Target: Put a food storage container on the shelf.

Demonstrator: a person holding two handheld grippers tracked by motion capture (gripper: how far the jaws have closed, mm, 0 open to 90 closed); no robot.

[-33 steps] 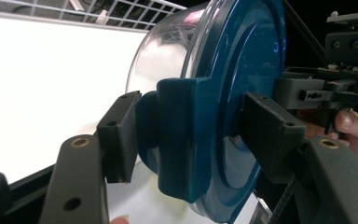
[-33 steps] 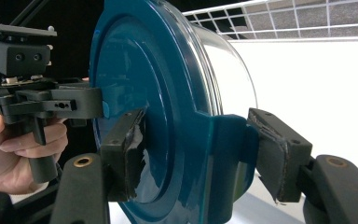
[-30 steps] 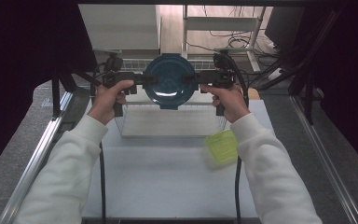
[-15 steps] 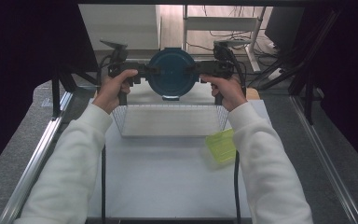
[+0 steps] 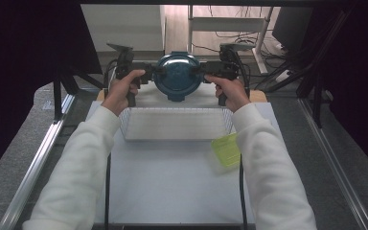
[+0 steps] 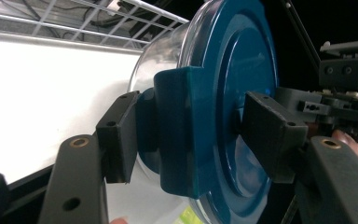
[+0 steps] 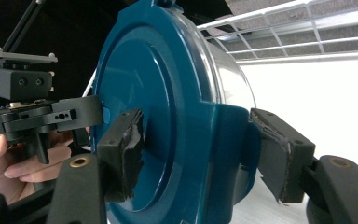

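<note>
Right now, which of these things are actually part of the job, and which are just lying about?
In use:
- blue-lidded container, held on edge
- left gripper, clamping its lid clip
- right gripper, clamping the opposite clip

Lying about:
- white wire basket
- yellow-green tub on the table

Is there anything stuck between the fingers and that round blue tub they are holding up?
Nothing visible. The left gripper and the right gripper each clamp a side latch of the round clear container with a blue lid, pads pressed straight onto the plastic.
</note>
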